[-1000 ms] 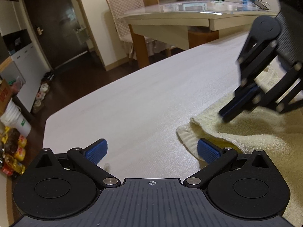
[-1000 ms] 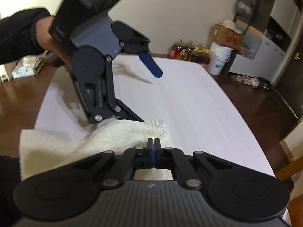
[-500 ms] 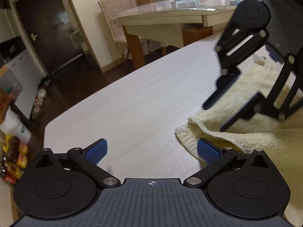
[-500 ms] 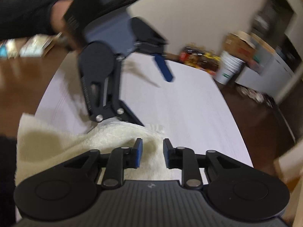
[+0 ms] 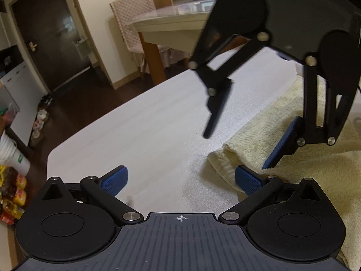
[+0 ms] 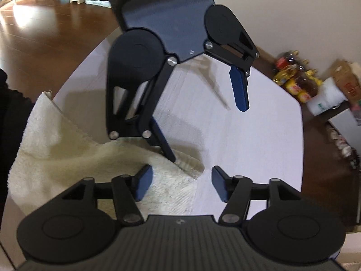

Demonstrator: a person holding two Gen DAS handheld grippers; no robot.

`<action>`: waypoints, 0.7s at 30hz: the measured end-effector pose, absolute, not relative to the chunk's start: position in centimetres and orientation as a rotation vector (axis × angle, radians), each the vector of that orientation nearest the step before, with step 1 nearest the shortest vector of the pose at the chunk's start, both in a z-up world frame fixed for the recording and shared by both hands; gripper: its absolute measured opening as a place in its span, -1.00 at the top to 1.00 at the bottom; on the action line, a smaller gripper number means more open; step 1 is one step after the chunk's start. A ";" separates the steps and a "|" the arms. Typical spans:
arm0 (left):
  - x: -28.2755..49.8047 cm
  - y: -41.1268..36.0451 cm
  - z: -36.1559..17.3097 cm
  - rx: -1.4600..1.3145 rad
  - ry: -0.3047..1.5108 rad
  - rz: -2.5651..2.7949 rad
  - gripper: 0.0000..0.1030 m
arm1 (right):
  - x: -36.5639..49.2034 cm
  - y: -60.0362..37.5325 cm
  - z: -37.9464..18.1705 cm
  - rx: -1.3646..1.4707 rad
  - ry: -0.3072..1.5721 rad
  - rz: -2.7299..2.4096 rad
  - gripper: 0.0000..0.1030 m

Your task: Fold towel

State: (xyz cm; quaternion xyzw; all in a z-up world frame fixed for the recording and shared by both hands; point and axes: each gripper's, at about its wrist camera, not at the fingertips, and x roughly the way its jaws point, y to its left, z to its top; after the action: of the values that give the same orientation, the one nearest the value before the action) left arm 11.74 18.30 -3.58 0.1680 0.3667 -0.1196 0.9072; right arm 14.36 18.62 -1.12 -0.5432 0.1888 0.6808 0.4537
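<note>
A cream towel [image 5: 293, 158] lies folded on the white table [image 5: 146, 124], its corner toward the left wrist camera. My left gripper [image 5: 180, 180] is open, and its right pad sits at the towel's corner edge. My right gripper [image 5: 237, 150] hangs just above the same corner, pointing steeply down. In the right wrist view the right gripper [image 6: 181, 185] has its jaws opening. The towel [image 6: 67, 146] lies beneath its left pad, and neither pad presses on it. The left gripper [image 6: 207, 133] faces it with one finger tip down on the towel's edge.
A glass-topped dining table [image 5: 180, 22] and a covered chair [image 5: 133, 22] stand beyond the white table's far edge. Bottles [image 6: 293, 79], a white bucket [image 6: 325, 99] and a cardboard box [image 6: 345, 79] sit on the floor. A person's dark sleeve [image 6: 11, 124] is beside the towel.
The right gripper went from shut on the towel to open and let it go, rolling and shifting sideways toward the left gripper. The left gripper stayed open and hardly moved.
</note>
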 end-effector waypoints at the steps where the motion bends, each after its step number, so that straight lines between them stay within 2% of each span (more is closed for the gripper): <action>1: 11.6 18.4 -3.6 0.343 0.756 -0.248 -1.00 | 14.7 18.8 -1.1 -1.334 0.483 1.685 -0.28; 3: 11.3 18.6 -3.6 0.332 0.755 -0.250 -1.00 | 15.2 19.0 -1.2 -1.319 0.510 1.691 -0.25; 5: 11.3 18.7 -3.7 0.326 0.753 -0.252 -1.00 | 15.8 18.7 -1.2 -1.269 0.553 1.704 -0.07; 7: 11.3 18.8 -3.7 0.319 0.753 -0.254 -1.00 | 16.2 18.3 -1.4 -1.226 0.592 1.715 0.28; 9: 11.1 18.8 -3.7 0.314 0.752 -0.252 -1.00 | 16.3 17.8 -1.3 -1.196 0.614 1.740 0.55; 10: 11.1 18.8 -3.7 0.311 0.752 -0.250 -1.00 | 16.1 17.5 -1.3 -1.185 0.604 1.738 0.62; 13: 10.9 18.9 -3.8 0.296 0.752 -0.240 -1.00 | 14.9 16.0 -1.3 -1.181 0.528 1.675 0.76; 21: 10.7 18.2 -3.5 0.332 0.756 -0.217 -1.00 | 12.0 9.4 0.7 -1.096 0.400 1.481 0.79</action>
State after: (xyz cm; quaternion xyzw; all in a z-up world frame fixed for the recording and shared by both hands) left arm 10.75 18.25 -3.54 0.1609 0.3667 -0.1051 0.9103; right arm 11.98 9.41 0.71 -0.4705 0.1719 0.6355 0.5876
